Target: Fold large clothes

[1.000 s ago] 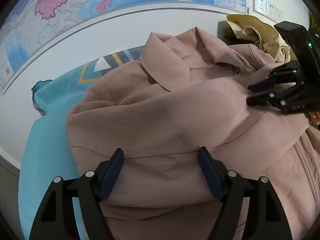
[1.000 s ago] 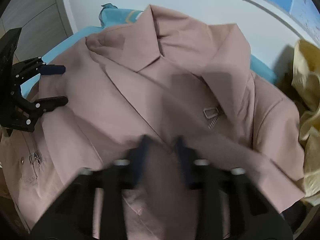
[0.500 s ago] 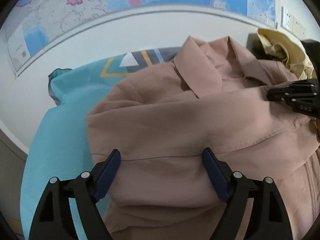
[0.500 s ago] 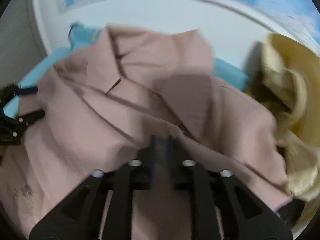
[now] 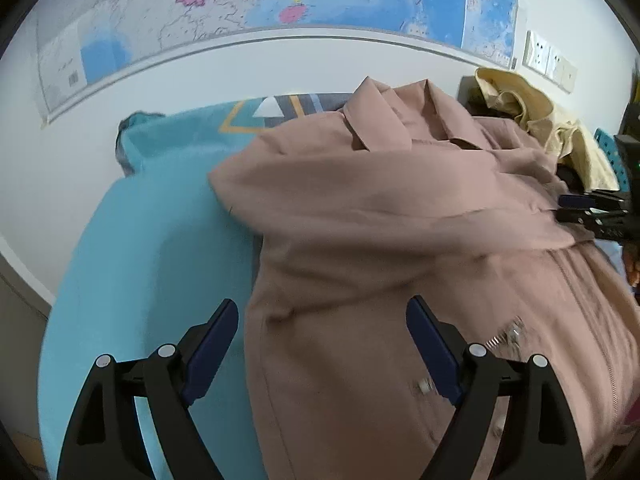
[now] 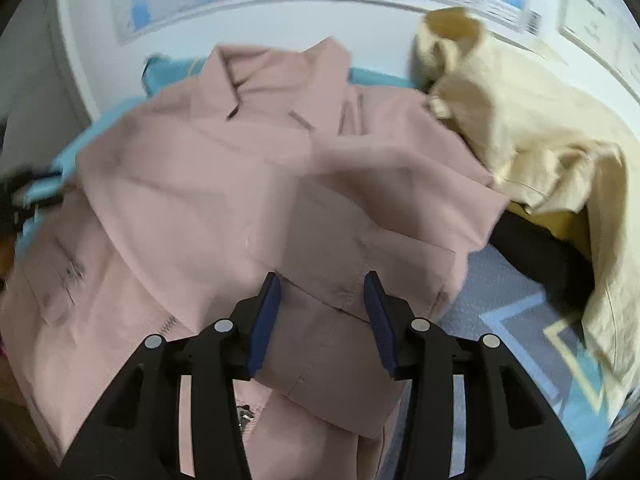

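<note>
A dusty-pink jacket [image 5: 400, 220] lies collar-away on a blue mat [image 5: 140, 260], with one sleeve folded across its chest. My left gripper [image 5: 322, 328] hangs open over the jacket's left edge, its fingers wide apart and clear of the cloth. In the right wrist view the jacket [image 6: 240, 180] fills the middle. My right gripper [image 6: 322, 316] is above its right hem; the jaws are opening, with pink fabric showing between the pads but not pinched. The right gripper [image 5: 580, 208] also shows at the left view's right edge. The left gripper [image 6: 24, 196] is a blur at far left.
A crumpled cream jacket [image 6: 540, 120] lies right of the pink one on the patterned mat [image 6: 520, 300], over something dark. A white wall with a map [image 5: 280, 0] and sockets [image 5: 548, 60] stands close behind. Bare blue mat shows left of the jacket.
The right gripper's jaws went from shut to apart, and it slid right toward the cream jacket. The left gripper slid left, so more blue mat shows, and widened a little.
</note>
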### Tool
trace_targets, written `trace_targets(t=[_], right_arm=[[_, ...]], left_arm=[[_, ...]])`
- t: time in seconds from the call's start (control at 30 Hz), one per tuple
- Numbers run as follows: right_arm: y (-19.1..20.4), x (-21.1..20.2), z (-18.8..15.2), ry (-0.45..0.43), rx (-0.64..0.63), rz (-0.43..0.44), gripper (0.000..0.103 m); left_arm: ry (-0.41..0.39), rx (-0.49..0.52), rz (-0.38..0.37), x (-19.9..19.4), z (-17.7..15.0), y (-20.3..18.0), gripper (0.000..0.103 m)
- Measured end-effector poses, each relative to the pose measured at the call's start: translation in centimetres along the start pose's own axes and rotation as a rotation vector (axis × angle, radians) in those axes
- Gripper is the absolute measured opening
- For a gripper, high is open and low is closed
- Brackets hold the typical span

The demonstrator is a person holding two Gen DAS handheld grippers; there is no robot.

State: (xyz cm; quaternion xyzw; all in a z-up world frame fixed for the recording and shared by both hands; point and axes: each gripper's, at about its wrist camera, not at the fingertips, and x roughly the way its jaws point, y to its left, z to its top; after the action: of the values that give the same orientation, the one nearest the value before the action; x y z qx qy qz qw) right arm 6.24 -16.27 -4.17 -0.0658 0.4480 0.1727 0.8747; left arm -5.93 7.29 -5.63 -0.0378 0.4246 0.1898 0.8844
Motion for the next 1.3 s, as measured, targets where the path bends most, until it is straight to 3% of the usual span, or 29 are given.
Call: trace_targets(t=[0.03,0.1,0.3,0.43,0.53,0.67,0.77,0.87,0.93,1.0,1.07,1.3], right_arm=[[-0.2,-0.8,0.0,-0.024,0.022,0.02,0.046],[-0.4,-2.9,-0.6,-0.067,0.064,0.063,0.062],[-2.0,-7.1,-5.4,-0.075,0.196,0.209,0.067],[-1.7,-8.7,-9.6,-0.044,0.241,0.223,0.068],[0.5,-10.1,-11.1,-0.049,0.207,0.267,0.069],[5.3,-9.5,-9.7,-0.038,0.084,0.318,0.069],[8.6,-6.7,-8.0,0.03,0.025,0.316,0.062],[11.2,-2.7,-6.9,0.129,-0.03,0.257,0.06],[12.1,-2.1,-6.6,0.116,-0.091,0.185,0.046],[12.2,-1.9,-6.3,0.109,-0.096,0.158,0.016],[11.6,-2.0,-6.0,0.092,-0.072,0.158,0.007],[8.8,-2.8,-3.8,-0.023,0.06,0.186,0.005]], left_arm=[[0.002,-0.011,-0.004,-0.4,-0.3,0.2,0.084],[0.008,-0.029,-0.025,-1.6,-1.3,0.5,0.087],[0.068,-0.074,-0.054,-3.7,-5.5,1.6,0.087],[0.119,-0.109,-0.106,-4.3,-8.0,2.1,0.087],[0.116,-0.094,-0.1,-4.8,-8.9,1.5,0.087],[0.087,-0.077,-0.107,-5.6,-8.9,0.5,0.087],[0.064,-0.061,-0.101,-5.9,-8.5,-0.4,0.087],[0.048,-0.048,-0.113,-6.0,-8.3,-1.2,0.088],[0.046,-0.045,-0.122,-5.9,-8.4,-1.6,0.088],[0.047,-0.047,-0.129,-5.7,-8.6,-1.9,0.088],[0.051,-0.054,-0.134,-5.4,-8.7,-1.7,0.088],[0.048,-0.1,-0.126,-5.1,-8.6,-0.3,0.088]])
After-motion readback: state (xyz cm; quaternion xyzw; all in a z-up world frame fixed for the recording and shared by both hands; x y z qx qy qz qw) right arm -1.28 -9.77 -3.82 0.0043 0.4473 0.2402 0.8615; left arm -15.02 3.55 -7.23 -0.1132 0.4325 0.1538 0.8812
